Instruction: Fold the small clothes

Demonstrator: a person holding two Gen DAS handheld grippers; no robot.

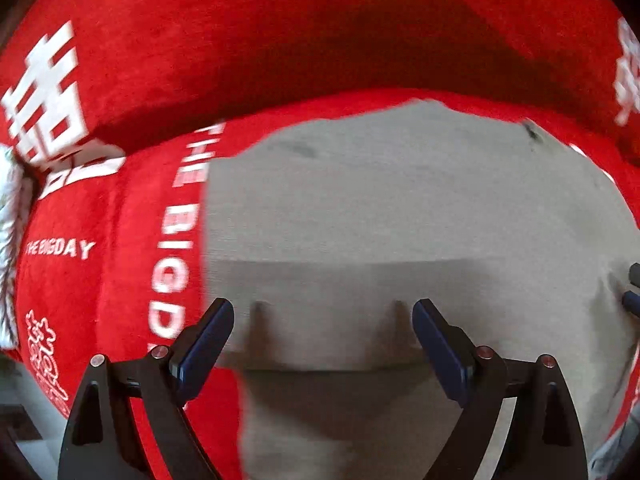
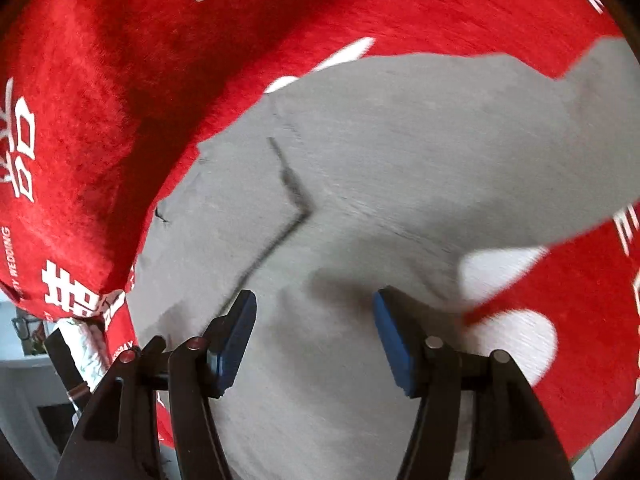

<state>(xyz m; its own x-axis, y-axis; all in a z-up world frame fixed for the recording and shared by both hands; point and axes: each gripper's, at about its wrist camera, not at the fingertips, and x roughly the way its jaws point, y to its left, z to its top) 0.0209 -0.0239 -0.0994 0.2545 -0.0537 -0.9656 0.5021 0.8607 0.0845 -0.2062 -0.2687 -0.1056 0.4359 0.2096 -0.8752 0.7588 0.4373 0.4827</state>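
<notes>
A gray garment (image 1: pixel 400 208) lies flat on a fuzzy red blanket (image 1: pixel 240 40) with white letters, and the left gripper (image 1: pixel 323 316) and right gripper (image 2: pixel 315 312) hang wide apart above it, holding nothing.

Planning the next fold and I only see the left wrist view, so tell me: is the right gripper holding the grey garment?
Observer: No. The right gripper is open above the grey garment, nothing between its pads.
Operator: Any landmark on the cloth there?
Observer: A dark kinked line, maybe a seam or cord, crosses the cloth ahead of it.
Operator: Does the garment extend further?
Observer: Yes, a narrower grey part reaches toward the upper right over the red blanket.
</notes>
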